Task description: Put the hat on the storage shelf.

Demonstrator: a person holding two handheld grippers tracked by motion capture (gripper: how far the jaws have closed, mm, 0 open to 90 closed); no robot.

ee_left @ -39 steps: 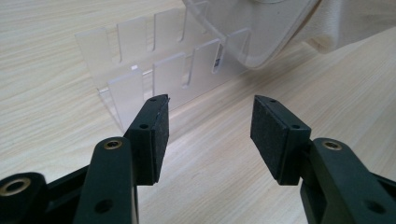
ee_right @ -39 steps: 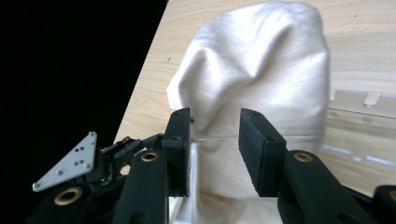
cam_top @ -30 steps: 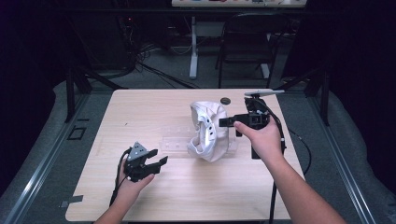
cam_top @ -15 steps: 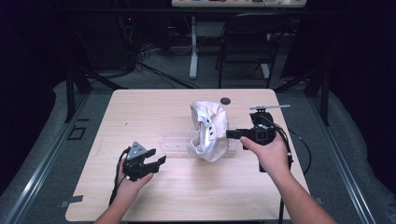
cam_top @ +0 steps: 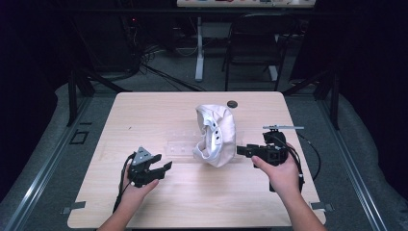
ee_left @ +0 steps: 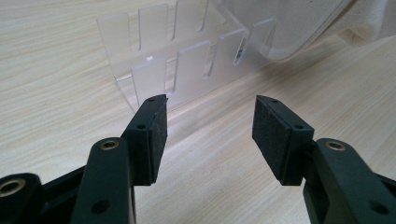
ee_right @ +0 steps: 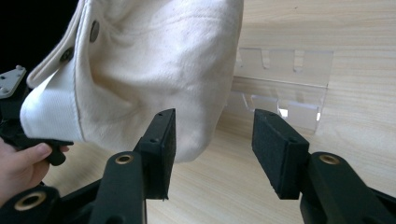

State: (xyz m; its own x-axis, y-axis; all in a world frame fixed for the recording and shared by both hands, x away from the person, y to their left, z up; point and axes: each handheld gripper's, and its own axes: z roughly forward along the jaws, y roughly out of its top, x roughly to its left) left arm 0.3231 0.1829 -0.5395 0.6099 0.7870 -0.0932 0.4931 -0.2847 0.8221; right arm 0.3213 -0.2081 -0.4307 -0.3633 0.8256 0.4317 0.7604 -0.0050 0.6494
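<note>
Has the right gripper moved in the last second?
Yes. In the high view the right gripper has drawn back toward the person, away from the small dark disc at the table's far edge, and now sits beside the white cap.

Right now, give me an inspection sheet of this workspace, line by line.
Surface: light wood table, bare toward the near edge.
Job's things: white cap on a clear slotted rack, mid-table.
Clutter: small dark disc near the far edge.
Grippers: left gripper open, apart from the rack; right gripper open beside the cap, fingers holding nothing.
Cables: one trails from each gripper; more on the floor beyond.
Surroundings: dark room, chair and table leg behind.
</note>
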